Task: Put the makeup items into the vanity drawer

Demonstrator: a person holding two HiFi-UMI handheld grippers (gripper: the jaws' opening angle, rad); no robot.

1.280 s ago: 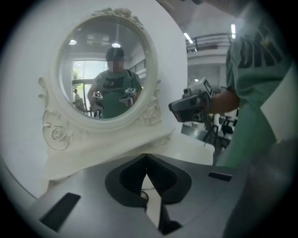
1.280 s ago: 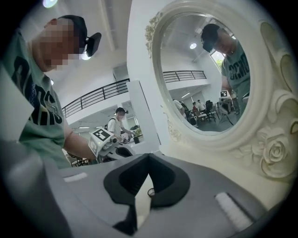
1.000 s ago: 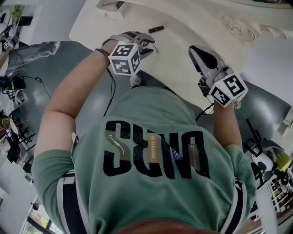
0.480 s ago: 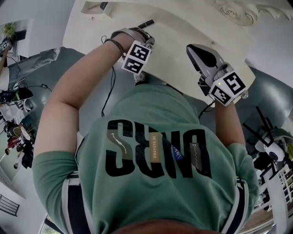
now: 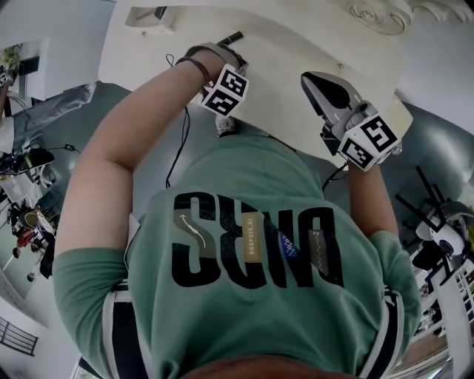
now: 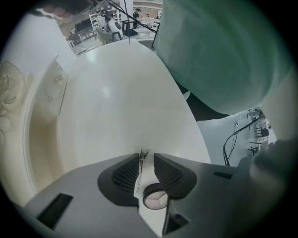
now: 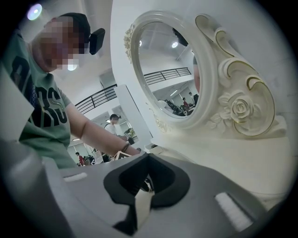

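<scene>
Across the far side of the head view runs the pale vanity surface (image 5: 296, 44), the biggest thing in sight, with its oval carved mirror (image 7: 163, 69) standing at the back in the right gripper view. The person's green shirt (image 5: 252, 244) fills the near half and covers the front edge, so the drawer cannot be seen in any view, open or shut. The right gripper (image 7: 148, 158) hangs above the surface to the right, its jaws brought together at the tips with nothing held. The left gripper (image 6: 146, 155) sits low over the surface further left; its jaws are closing, a narrow gap between them showing white surface and a thin dark sliver (image 6: 141, 160) that I cannot identify, with no pad pressing on anything that can be made out. A small pale box (image 5: 152, 16) rests near the far left corner. The smallest thing, a dark slim tube (image 5: 232, 38), lies on the surface just beyond the left hand, near that gripper but not visibly between its jaws. By my reading the step in hand is the first pick-up, with nothing stowed yet. The next move seems to call for setting the left jaws squarely across the tube before they shut, then getting the drawer open, probably with the free right gripper.
</scene>
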